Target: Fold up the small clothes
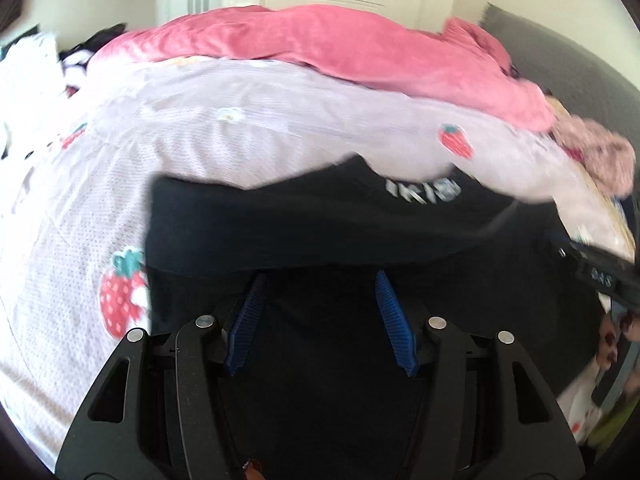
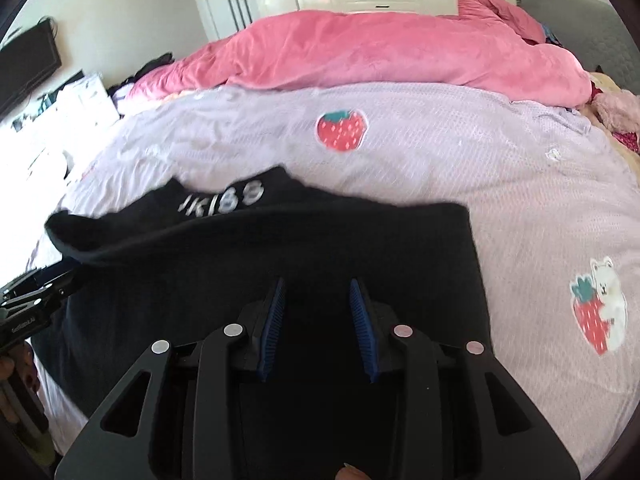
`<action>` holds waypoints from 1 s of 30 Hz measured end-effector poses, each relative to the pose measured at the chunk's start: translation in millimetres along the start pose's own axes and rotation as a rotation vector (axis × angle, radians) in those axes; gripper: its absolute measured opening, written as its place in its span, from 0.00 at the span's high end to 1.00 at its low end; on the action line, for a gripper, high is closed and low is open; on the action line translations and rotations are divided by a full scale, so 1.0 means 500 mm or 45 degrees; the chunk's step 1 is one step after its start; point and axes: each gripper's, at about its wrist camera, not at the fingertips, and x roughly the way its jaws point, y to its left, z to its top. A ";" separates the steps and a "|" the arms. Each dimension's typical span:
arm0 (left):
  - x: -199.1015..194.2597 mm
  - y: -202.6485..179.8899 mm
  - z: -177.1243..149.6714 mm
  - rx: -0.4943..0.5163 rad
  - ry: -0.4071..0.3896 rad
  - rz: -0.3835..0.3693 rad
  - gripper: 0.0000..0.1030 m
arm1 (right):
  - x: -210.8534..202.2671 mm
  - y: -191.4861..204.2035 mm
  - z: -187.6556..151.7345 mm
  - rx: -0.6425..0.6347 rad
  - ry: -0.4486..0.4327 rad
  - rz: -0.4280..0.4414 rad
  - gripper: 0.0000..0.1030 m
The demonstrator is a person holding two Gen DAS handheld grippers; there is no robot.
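A black garment (image 1: 320, 216) lies spread on the bed, dark and matte, with a line of pale, silvery lettering (image 1: 424, 192) near its far edge. That far edge is uneven: it rises to a small peak by the lettering and runs off in a straight hem to either side. A fold crosses the cloth just ahead of both sets of fingertips, so the nearer part lies beneath a doubled upper band.

The left gripper (image 1: 320, 284) hangs over the near part of the garment, its blue ribbed pads (image 1: 390, 312) well apart; the cloth fills the space below and between them, but the pads do not look pressed on it. To its right, at the picture's edge, the other tool's black body shows.

The right gripper (image 2: 318, 286) is likewise over the dark cloth, its jaws narrower yet still parted, pads clear of the fabric as far as can be seen. The lettering sits ahead and to its left.

Beyond the garment stretches a lilac bedspread (image 2: 440, 152) with strawberry patches (image 2: 342, 130), and further off a rumpled pink duvet (image 2: 380, 52).
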 end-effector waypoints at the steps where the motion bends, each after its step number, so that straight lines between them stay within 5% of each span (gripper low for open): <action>1: -0.003 0.016 0.010 -0.038 -0.018 0.010 0.53 | -0.001 -0.007 0.002 0.014 -0.011 -0.004 0.68; 7: -0.048 0.091 0.023 -0.181 -0.103 0.031 0.52 | -0.038 -0.074 0.011 0.112 -0.095 -0.076 0.68; 13: -0.037 0.174 0.020 -0.303 -0.047 0.071 0.50 | -0.043 -0.135 0.005 0.250 -0.087 -0.052 0.65; 20: 0.003 0.196 0.035 -0.304 0.027 -0.003 0.50 | -0.011 -0.138 0.010 0.262 -0.054 -0.031 0.59; 24: 0.027 0.188 0.036 -0.283 0.056 -0.006 0.51 | 0.012 -0.138 0.005 0.264 0.000 -0.019 0.64; 28: 0.021 0.180 0.027 -0.274 0.022 -0.009 0.93 | -0.010 -0.129 0.006 0.239 -0.039 -0.032 0.85; 30: 0.010 0.176 0.027 -0.267 -0.010 -0.005 0.96 | -0.025 -0.123 0.011 0.217 -0.080 -0.038 0.90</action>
